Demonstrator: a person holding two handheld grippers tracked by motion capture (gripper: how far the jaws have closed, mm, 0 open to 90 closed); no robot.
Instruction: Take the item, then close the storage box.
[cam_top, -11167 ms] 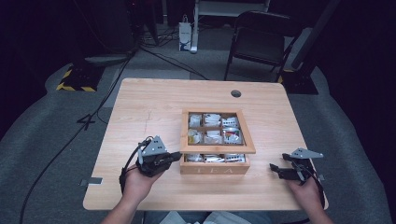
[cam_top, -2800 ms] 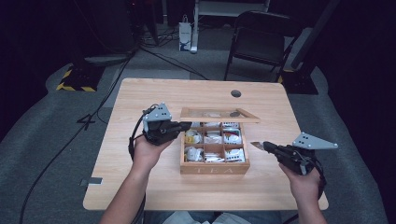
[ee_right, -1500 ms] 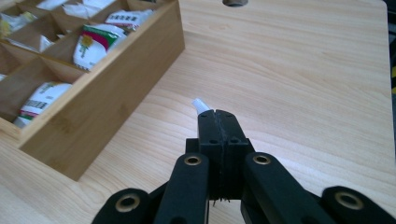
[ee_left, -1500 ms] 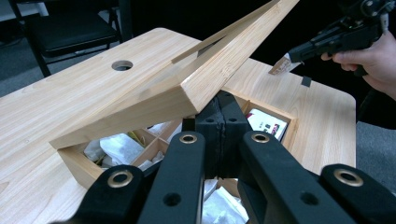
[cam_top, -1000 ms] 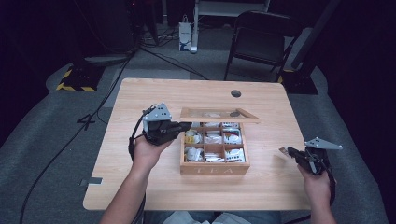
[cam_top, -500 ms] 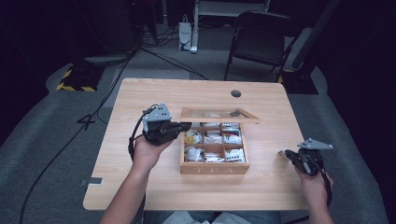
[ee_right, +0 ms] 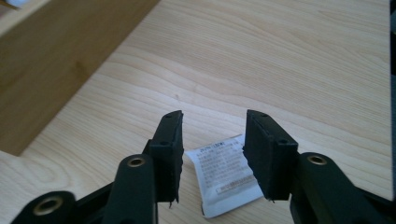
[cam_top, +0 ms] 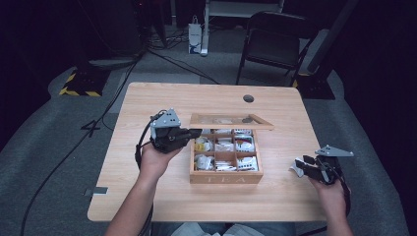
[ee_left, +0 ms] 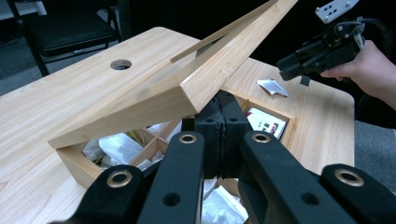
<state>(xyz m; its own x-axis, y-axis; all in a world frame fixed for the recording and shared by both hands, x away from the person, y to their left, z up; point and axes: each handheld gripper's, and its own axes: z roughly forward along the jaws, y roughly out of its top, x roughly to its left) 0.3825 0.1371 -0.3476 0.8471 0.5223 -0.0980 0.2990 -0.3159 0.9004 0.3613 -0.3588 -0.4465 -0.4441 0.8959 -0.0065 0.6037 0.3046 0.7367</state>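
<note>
Dim room, dark floor, folding chair [cam_top: 275,46] at the back; pale wooden table [cam_top: 147,103] in the middle, with a round cable hole near its far edge.

At the left, left gripper [cam_top: 189,133] pressed together on the front corner of the lid [cam_top: 231,121], holding it tilted up over the tea box [cam_top: 225,176]. Jaws closed tight against the wood in the left gripper view, the lid [ee_left: 154,100] slanting up and away above open compartments stuffed with white and patterned packets.

Further right, past the box wall, a small white sachet [cam_top: 296,168] lying flat on bare table, just beside the right gripper [cam_top: 301,167]. In the right gripper view, right gripper [ee_right: 212,158] spread, jaws standing either side of the sachet [ee_right: 226,175] without touching it; printed face up, one corner pointing forward.

Likely very light, thin and soft, a paper or foil envelope, crinkly, easily bent and probably prone to sliding on smooth wood. Best taken by one edge or corner, with a gentle pinch across the flat, pads low to the table. Lid by contrast stiff and solid; firm grip at the rim enough.
</note>
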